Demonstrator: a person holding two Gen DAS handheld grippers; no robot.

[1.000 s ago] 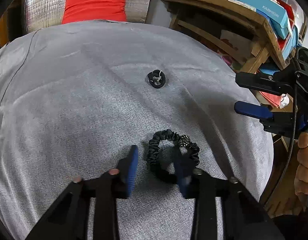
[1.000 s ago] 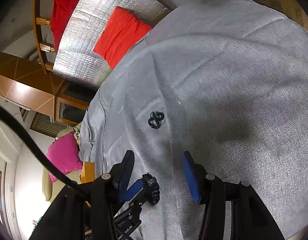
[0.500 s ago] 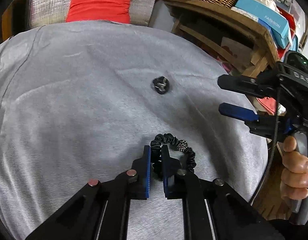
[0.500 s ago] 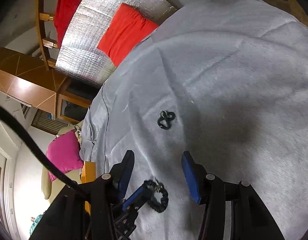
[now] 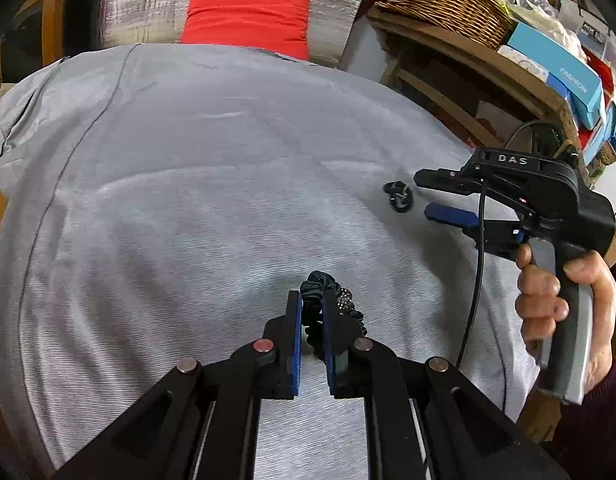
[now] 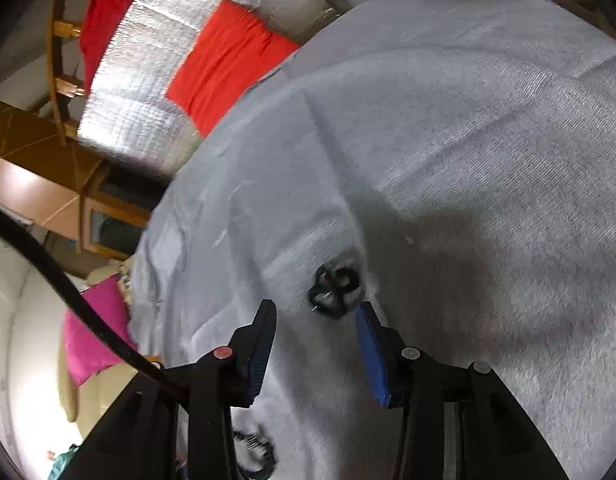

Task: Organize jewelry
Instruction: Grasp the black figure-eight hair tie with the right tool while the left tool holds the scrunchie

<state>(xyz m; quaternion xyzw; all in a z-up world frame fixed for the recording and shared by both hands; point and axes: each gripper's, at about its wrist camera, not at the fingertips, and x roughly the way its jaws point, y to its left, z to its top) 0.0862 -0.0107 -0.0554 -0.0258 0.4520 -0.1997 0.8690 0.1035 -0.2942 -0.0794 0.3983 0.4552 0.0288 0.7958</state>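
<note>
Jewelry first: the black ruched fabric scrunchie with a sparkly bead is pinched between the blue pads of my left gripper, jaws drawn narrow on its band at the near edge of the grey woven cloth. My right gripper has just been closing; its jaws stand partly apart and hold nothing, with the small black knotted hair tie lying on the cloth just beyond them. Farther off, a red cushion leans on silver quilted foil.
</note>
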